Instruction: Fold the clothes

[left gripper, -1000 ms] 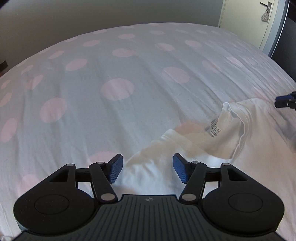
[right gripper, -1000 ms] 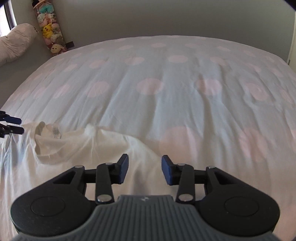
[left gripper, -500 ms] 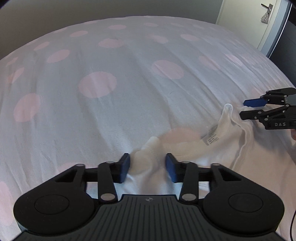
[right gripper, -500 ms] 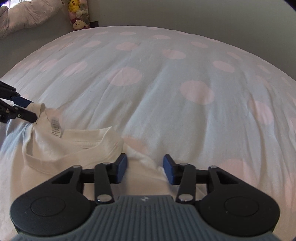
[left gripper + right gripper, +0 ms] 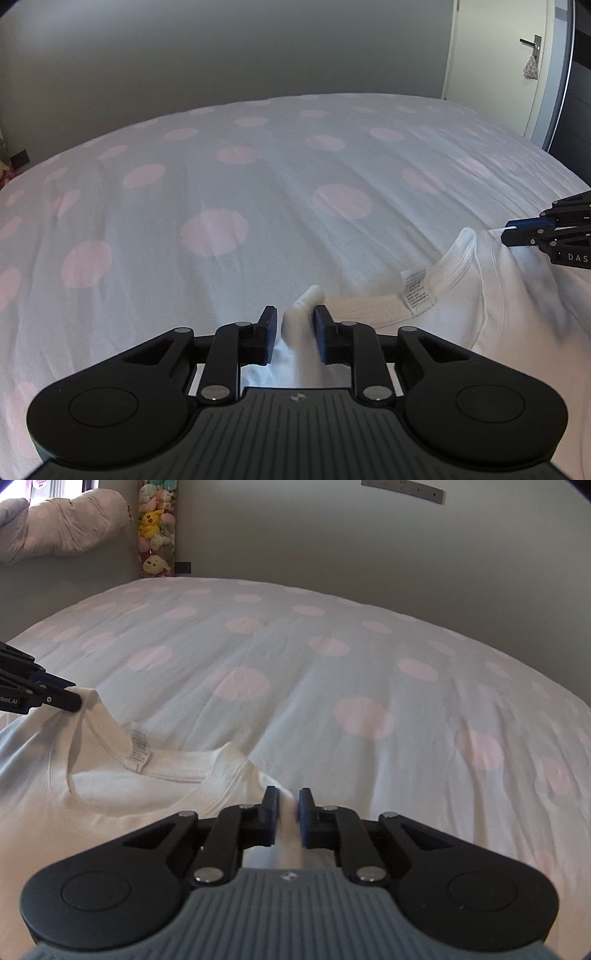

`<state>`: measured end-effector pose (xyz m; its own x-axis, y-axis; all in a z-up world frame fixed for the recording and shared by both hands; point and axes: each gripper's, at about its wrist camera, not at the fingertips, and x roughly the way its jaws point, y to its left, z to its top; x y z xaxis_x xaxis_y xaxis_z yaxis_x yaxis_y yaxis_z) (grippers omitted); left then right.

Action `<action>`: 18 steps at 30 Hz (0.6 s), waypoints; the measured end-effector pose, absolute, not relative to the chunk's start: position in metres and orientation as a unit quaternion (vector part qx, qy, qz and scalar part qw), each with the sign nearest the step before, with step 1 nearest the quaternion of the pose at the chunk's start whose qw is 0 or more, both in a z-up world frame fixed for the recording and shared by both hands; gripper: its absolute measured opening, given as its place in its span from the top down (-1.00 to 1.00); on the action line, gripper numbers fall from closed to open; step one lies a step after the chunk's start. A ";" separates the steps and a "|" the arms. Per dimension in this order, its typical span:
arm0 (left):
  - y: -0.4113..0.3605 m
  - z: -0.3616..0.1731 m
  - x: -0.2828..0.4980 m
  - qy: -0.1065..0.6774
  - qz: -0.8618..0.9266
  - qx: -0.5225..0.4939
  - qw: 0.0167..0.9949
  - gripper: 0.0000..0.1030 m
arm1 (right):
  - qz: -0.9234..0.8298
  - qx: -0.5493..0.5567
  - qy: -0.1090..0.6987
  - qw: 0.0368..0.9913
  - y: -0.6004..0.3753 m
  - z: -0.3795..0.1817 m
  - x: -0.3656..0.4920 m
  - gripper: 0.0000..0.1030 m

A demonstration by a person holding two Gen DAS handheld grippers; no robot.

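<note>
A white T-shirt (image 5: 509, 295) lies on the bed, its ribbed collar (image 5: 369, 307) and label (image 5: 415, 291) facing up. My left gripper (image 5: 294, 325) is shut on a bunch of the shirt's shoulder fabric left of the collar. My right gripper (image 5: 284, 814) is shut on the shirt (image 5: 110, 805) at the other shoulder, right of the collar (image 5: 177, 762). Each gripper shows in the other's view, the right gripper (image 5: 517, 230) at the right edge and the left gripper (image 5: 62, 698) at the left edge, both pinching the shirt.
The bed has a white cover with pink dots (image 5: 258, 206). A grey wall stands behind it. A white door (image 5: 517, 66) is at the far right. A rolled duvet (image 5: 55, 528) and a column of plush toys (image 5: 157, 524) stand at the far left corner.
Both grippers have closed onto the shirt's shoulders and lifted slightly, with the views tilting up. The collar is pulled straighter between them.
</note>
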<state>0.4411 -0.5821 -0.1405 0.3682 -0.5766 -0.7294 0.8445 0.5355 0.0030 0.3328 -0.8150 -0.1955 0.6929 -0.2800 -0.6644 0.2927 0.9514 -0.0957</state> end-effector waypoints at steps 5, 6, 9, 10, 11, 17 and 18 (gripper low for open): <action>-0.568 -0.136 0.455 0.356 -0.427 0.185 0.811 -0.09 | -0.175 0.036 0.363 0.915 -0.826 -0.203 0.323 0.32; -0.562 -0.133 0.457 0.355 -0.425 0.185 0.812 -0.15 | -0.179 0.041 0.360 0.915 -0.829 -0.202 0.318 0.32; -0.543 -0.125 0.462 0.360 -0.431 0.179 0.808 -0.31 | -0.189 0.070 0.351 0.915 -0.838 -0.196 0.297 0.25; -0.536 -0.122 0.463 0.362 -0.433 0.176 0.807 -0.34 | -0.190 0.081 0.349 0.914 -0.840 -0.194 0.290 0.17; -0.529 -0.119 0.463 0.365 -0.436 0.172 0.804 -0.36 | -0.190 0.090 0.348 0.914 -0.841 -0.193 0.282 0.14; -0.506 -0.109 0.467 0.387 -0.420 0.146 0.808 -0.39 | -0.207 0.100 0.366 0.902 -0.842 -0.193 0.251 0.12; -0.503 -0.108 0.467 0.385 -0.414 0.149 0.811 -0.39 | -0.212 0.103 0.368 0.899 -0.843 -0.193 0.247 0.12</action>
<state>0.4667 -0.5035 -0.1075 0.3604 -0.5568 -0.7484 0.7859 0.6135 -0.0780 0.2469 -0.8430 -0.1932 0.6391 -0.3050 -0.7061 0.4572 0.8889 0.0298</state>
